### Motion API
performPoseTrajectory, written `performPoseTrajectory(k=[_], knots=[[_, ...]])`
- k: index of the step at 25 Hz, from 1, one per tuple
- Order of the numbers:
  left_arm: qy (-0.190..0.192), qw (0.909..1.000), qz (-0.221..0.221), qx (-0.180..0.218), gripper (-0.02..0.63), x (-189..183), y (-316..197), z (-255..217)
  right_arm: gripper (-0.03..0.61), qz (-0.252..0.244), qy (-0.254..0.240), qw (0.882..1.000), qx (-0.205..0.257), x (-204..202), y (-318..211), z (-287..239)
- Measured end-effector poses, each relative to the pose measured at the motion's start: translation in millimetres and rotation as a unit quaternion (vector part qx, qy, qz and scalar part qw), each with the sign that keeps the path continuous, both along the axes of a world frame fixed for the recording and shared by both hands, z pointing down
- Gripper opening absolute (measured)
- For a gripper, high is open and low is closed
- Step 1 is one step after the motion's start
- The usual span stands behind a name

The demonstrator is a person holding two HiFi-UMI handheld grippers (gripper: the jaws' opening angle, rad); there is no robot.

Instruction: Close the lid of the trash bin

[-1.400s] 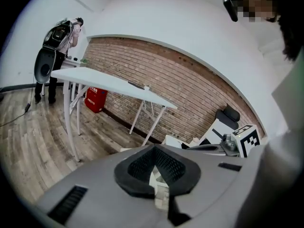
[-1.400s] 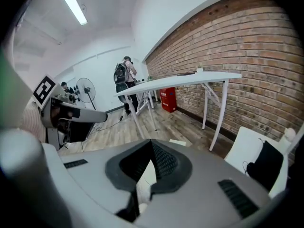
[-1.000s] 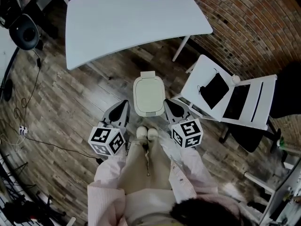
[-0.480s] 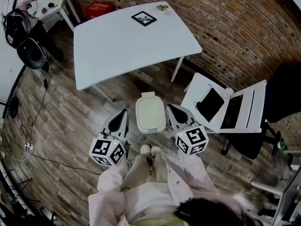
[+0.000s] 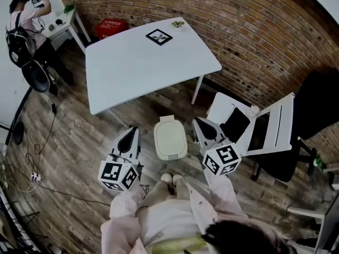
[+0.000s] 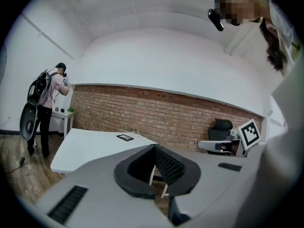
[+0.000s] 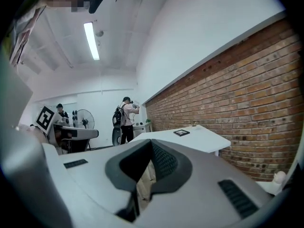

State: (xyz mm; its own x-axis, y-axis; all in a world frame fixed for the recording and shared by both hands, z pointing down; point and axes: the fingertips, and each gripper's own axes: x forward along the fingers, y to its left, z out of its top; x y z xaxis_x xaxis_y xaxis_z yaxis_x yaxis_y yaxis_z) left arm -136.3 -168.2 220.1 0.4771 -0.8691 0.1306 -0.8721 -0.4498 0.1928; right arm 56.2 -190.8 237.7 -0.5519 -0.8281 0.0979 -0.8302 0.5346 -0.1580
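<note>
Observing trash bin point(image 5: 170, 139) standing on wood floor point(image 5: 79, 136) near white table point(image 5: 148, 62), lid lying flat on top. Recording left gripper point(image 5: 131, 131) clenched, grasping nothing, showing left of bin. Recording right gripper point(image 5: 200, 124) likewise clenched, empty, showing right of bin.

- Left gripper point(image 5: 131, 134) held out in front on the left, marker cube point(image 5: 119, 174) nearest the body, jaws pressed together with nothing between them.
- Right gripper point(image 5: 200, 127) alongside on the right, jaws likewise closed and empty.
- Both pointing forward, close to level, well apart from each other.
- Pink-sleeved forearms point(image 5: 125, 202) reaching forward from the torso, one behind each gripper.
</note>
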Motion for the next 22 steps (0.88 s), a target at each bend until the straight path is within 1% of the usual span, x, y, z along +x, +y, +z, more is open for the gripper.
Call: performPoseTrajectory(k=[5, 12, 16, 22], knots=[[-0.014, 0.9995, -0.001, 0.028, -0.008, -0.8, 0.6, -21.5, 0.004, 0.010, 0.009, 1.000, 0.021, 16.2, -0.2, -15.3], [-0.021, 0.9981, -0.024, 0.053, -0.008, -11.9, -1.9, -38.7, 0.004, 0.015, 0.008, 0.999, 0.041, 25.8, -1.9, -31.9], [-0.023, 0.9973, -0.038, 0.060, -0.008, -16.5, -4.4, -41.4, 0.004, 0.016, -0.003, 0.999, 0.045, 28.9, -4.8, -35.1], [-0.021, 0.9973, -0.040, 0.057, -0.008, -20.4, -12.2, -39.1, 0.003, 0.023, -0.005, 0.999, 0.047, 29.6, -11.6, -37.6]])
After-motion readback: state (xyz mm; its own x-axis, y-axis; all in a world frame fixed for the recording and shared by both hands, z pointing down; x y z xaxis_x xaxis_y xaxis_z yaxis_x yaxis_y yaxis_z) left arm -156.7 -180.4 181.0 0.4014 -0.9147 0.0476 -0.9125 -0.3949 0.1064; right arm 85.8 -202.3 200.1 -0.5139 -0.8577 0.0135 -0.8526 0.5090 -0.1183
